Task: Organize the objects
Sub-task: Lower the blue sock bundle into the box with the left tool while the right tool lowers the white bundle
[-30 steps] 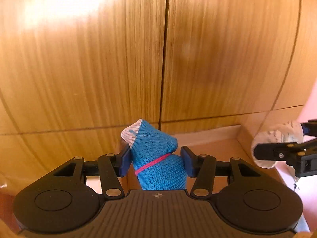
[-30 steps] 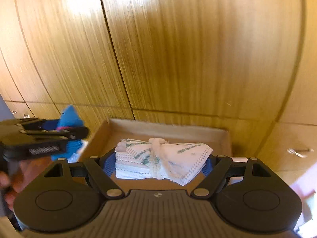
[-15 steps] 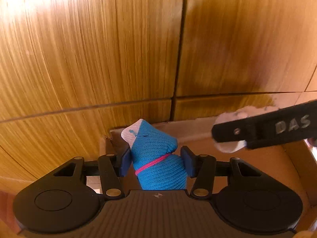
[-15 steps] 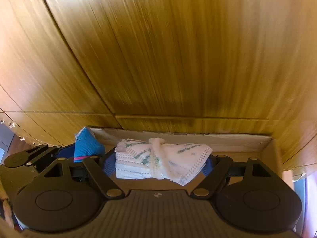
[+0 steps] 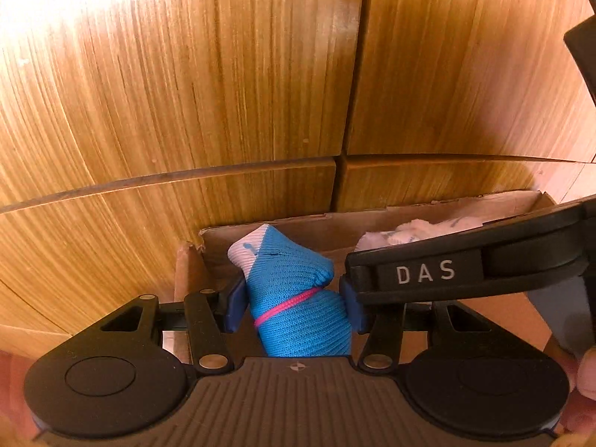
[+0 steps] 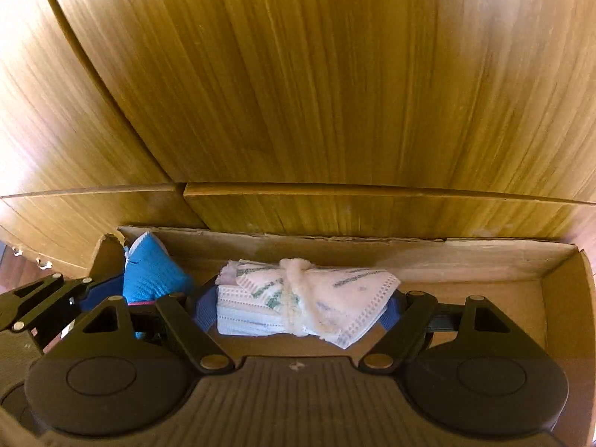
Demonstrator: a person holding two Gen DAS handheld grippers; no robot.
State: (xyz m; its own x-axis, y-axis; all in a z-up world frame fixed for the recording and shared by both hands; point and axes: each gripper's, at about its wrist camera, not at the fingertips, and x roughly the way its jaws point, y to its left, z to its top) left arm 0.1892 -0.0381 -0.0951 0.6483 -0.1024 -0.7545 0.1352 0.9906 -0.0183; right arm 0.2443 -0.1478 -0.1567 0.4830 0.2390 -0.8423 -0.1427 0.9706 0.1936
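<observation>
A rolled blue sock (image 5: 298,309) with a pink stripe and a white toe sits between the pads of my left gripper (image 5: 294,307), which is shut on it, inside the left end of a cardboard box (image 5: 283,225). My right gripper (image 6: 300,307) is shut on a white cloth bundle (image 6: 305,298) with green print, tied round its middle, low over the same box (image 6: 372,253). In the right wrist view the blue sock (image 6: 151,273) and the left gripper (image 6: 100,290) show at the left. The white bundle (image 5: 409,231) peeks over the right gripper's finger marked DAS in the left wrist view.
Wooden cupboard doors (image 5: 223,93) stand right behind the box, the doors (image 6: 316,93) filling both views. The box's right wall (image 6: 566,298) rises beside my right gripper. Small metal handles (image 6: 41,264) show at the far left. A hand (image 5: 585,372) holds the right gripper.
Both grippers have come down and closer to the cupboard, into the box. The right gripper has moved in beside the left one, its finger now crossing the left wrist view.
</observation>
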